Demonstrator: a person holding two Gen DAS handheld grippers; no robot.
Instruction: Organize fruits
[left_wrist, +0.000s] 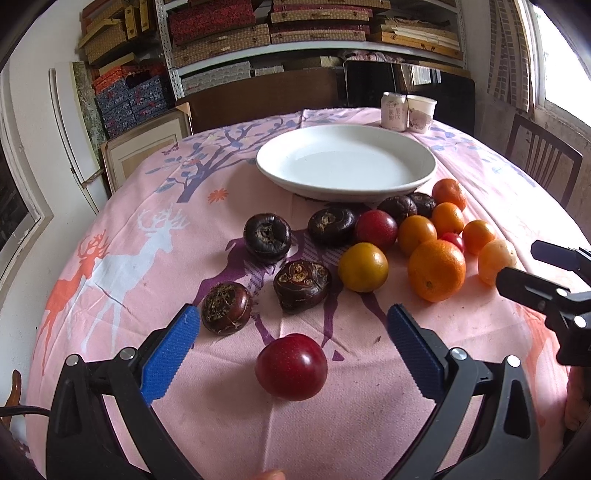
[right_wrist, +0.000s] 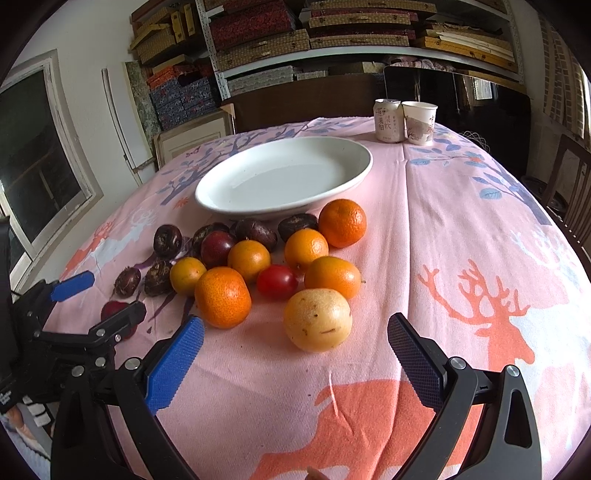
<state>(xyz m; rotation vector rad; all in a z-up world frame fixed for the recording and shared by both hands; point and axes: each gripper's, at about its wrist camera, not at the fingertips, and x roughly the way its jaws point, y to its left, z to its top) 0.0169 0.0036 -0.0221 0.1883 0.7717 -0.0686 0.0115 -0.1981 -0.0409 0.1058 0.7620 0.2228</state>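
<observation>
An empty white plate (left_wrist: 345, 164) (right_wrist: 284, 179) sits mid-table. In front of it lie several oranges (left_wrist: 436, 269) (right_wrist: 222, 297), dark water chestnuts (left_wrist: 267, 237) (right_wrist: 167, 240), red plums and a cherry tomato (right_wrist: 277, 281). My left gripper (left_wrist: 293, 326) is open around a red plum (left_wrist: 291, 366), its blue pads on either side, not touching; it also shows in the right wrist view (right_wrist: 105, 295). My right gripper (right_wrist: 295, 341) is open just in front of a pale yellow fruit (right_wrist: 317, 319) (left_wrist: 496, 260); it also shows in the left wrist view (left_wrist: 524, 266).
A pink deer-print cloth (right_wrist: 461, 258) covers the round table. A drink can (right_wrist: 388, 120) and a paper cup (right_wrist: 419, 122) stand at the far edge. Wooden chairs (left_wrist: 543, 158) stand at the right, shelves with boxes behind.
</observation>
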